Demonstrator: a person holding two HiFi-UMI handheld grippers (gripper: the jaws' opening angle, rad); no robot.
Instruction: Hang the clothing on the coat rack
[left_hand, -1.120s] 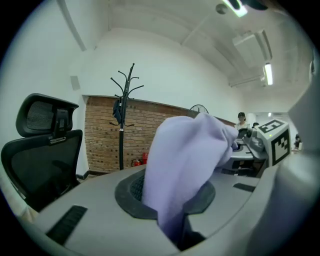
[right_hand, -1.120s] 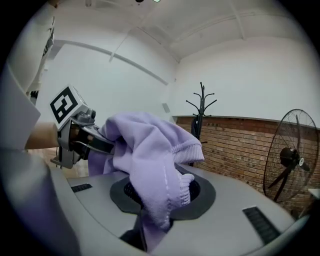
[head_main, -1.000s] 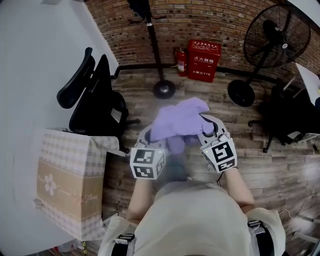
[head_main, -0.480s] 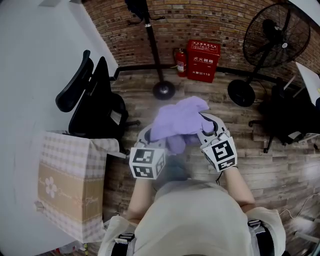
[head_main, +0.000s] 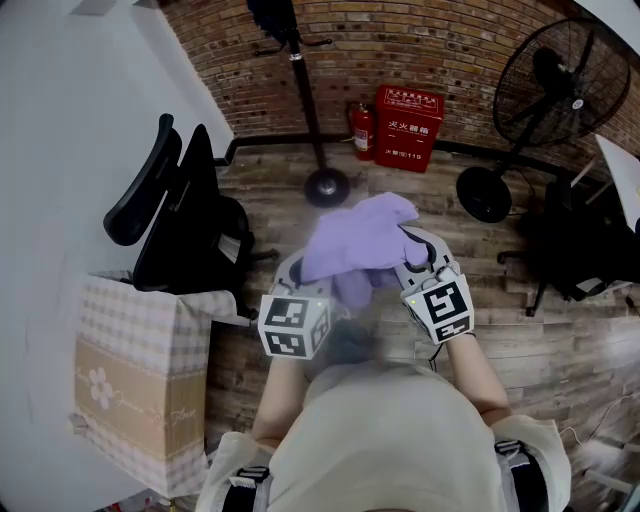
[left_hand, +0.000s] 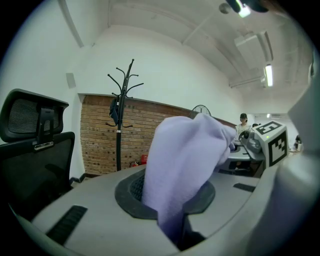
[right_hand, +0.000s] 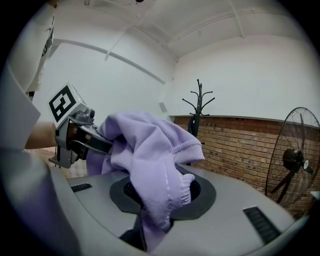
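Note:
A lilac knitted garment (head_main: 355, 240) hangs bunched between my two grippers at chest height. My left gripper (head_main: 300, 266) is shut on one part of it, the cloth (left_hand: 185, 160) rising out from between its jaws. My right gripper (head_main: 413, 252) is shut on another part, and a ribbed cuff (right_hand: 187, 147) droops over its jaws. The black coat rack (head_main: 305, 95) stands ahead against the brick wall, its round base (head_main: 327, 186) on the wooden floor. Something dark hangs from one of its hooks (left_hand: 114, 111). The rack's top also shows in the right gripper view (right_hand: 199, 105).
A black office chair (head_main: 185, 205) stands at the left, with a checked box (head_main: 140, 370) in front of it. A red fire-extinguisher cabinet (head_main: 407, 122) sits to the right of the rack. A floor fan (head_main: 555, 85) and another chair (head_main: 575, 245) stand at the right.
The floor, the chair and the box have slid slightly down the head view, so I have come a little nearer to the rack. Both grippers keep their hold on the garment.

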